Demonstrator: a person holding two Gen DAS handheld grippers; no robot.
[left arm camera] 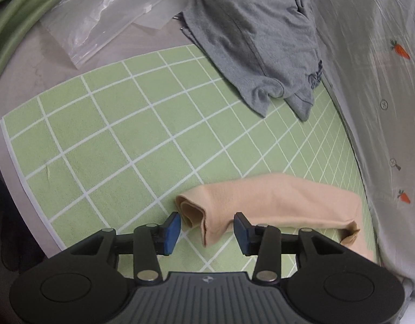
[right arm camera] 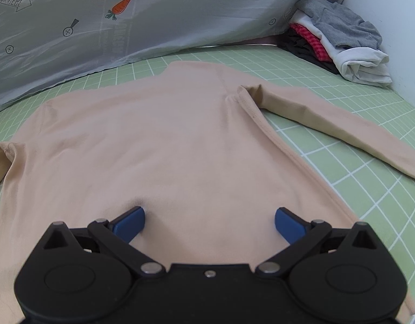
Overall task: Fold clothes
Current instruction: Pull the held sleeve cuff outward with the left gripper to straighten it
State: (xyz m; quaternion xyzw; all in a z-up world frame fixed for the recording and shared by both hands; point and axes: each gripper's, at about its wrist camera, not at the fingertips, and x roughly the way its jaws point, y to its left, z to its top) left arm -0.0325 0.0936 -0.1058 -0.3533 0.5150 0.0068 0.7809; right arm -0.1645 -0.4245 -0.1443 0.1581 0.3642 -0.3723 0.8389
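Note:
A beige long-sleeved top (right arm camera: 164, 135) lies flat on the green grid mat (right arm camera: 369, 183), one sleeve (right arm camera: 342, 127) stretched to the right. My right gripper (right arm camera: 209, 225) is open, its blue pads over the garment's near part, holding nothing. In the left wrist view a beige sleeve (left arm camera: 275, 202) lies across the mat (left arm camera: 113, 135), its cuff end between the open blue pads of my left gripper (left arm camera: 207, 232). The jaws are apart and do not pinch the cloth.
A grey garment (left arm camera: 256, 40) lies crumpled at the mat's far edge beside a clear plastic bag (left arm camera: 99, 19). A pale carrot-print cloth (left arm camera: 383, 81) hangs along the right side, and also shows in the right wrist view (right arm camera: 126, 21). A pile of clothes (right arm camera: 337, 37) sits far right.

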